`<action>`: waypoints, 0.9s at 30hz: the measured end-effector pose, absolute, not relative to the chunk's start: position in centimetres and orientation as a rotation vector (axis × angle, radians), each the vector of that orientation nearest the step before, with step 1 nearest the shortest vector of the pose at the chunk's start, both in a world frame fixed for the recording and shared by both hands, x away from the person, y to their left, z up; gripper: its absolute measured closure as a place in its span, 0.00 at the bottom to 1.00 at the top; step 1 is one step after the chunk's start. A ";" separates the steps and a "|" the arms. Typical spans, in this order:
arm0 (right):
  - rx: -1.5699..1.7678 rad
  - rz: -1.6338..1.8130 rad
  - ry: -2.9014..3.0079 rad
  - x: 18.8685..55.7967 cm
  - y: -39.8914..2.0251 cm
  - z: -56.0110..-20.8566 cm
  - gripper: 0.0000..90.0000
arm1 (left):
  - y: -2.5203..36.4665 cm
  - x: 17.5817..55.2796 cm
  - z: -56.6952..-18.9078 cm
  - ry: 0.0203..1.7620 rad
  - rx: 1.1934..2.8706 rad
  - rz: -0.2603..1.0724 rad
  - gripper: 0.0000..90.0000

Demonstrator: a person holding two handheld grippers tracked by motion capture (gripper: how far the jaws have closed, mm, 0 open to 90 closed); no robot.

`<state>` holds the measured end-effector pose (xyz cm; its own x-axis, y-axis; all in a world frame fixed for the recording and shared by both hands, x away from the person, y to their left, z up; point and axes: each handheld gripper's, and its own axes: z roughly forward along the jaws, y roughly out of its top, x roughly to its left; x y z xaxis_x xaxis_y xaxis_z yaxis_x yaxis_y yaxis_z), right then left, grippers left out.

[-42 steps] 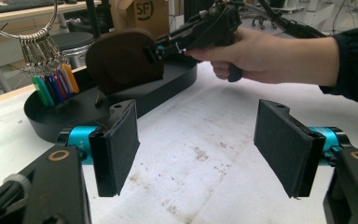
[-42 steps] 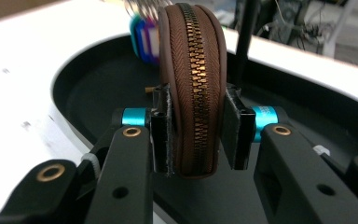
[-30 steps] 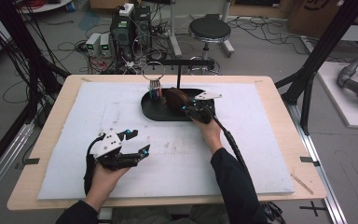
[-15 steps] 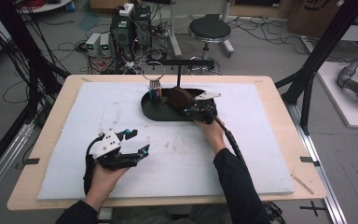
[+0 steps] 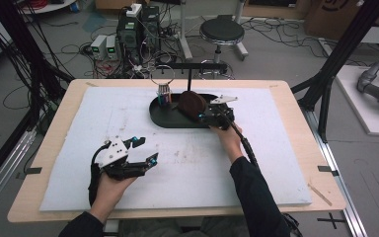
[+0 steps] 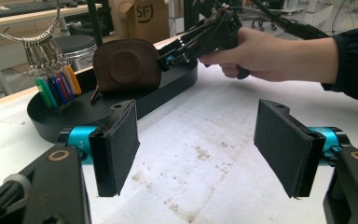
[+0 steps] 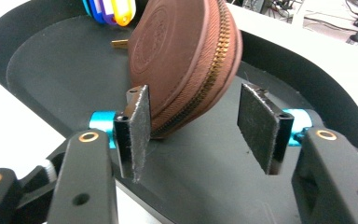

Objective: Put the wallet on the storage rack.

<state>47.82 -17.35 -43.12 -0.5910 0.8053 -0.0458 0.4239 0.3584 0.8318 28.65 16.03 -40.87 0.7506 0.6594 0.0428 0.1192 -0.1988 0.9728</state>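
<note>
On the black oval tray (image 5: pixel 164 120) at the far side of the table stands a brown zipped leather pouch (image 7: pixel 182 56), up on its edge and leaning, its zipper seam facing the right gripper (image 7: pixel 200 123). That gripper's jaws have just been opening: the pouch sits between them, resting against or just beside the left pad, while the right pad stands clear of it with a gap showing, so the grip is released. Just beyond the pouch, at the tray's left end, a bunch of keys with coloured tags (image 6: pixel 56 88) hangs from a big metal ring (image 6: pixel 23 21). From the high view the right gripper (image 5: pixel 212 116) reaches over the tray's near rim, touching distance from the pouch (image 5: pixel 191 103). Well apart, toward the near left of the white table cover (image 5: pixel 256 163), the left gripper (image 5: pixel 140 153) hovers with its jaws spread wide and nothing between them; the left gripper view shows its pads (image 6: pixel 121 140) over the stained white surface.
</note>
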 end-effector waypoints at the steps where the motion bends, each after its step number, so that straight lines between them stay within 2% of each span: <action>1: 1.072 1.135 2.170 47.7 -17.5 -42.9 0.49 | 16.0 28.6 -40.9 0.619 1.727 0.551 0.34; 10: 1.046 1.188 2.160 45.8 -19.7 -40.3 0.44 | 16.2 29.1 -40.7 0.626 1.729 0.569 0.34; 14: 1.047 1.235 2.160 44.2 -22.0 -38.5 0.41 | 16.4 29.4 -40.5 0.638 1.721 0.559 0.33; 27: 1.051 1.332 2.106 39.2 -28.2 -36.6 0.33 | 16.5 30.0 -40.3 0.656 1.731 0.538 0.27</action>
<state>39.16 -28.21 -36.63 -0.6181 0.7853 0.0354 0.3685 0.2496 0.8955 30.02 16.50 -40.26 0.7385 0.6739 0.0188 0.1511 -0.1926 0.9696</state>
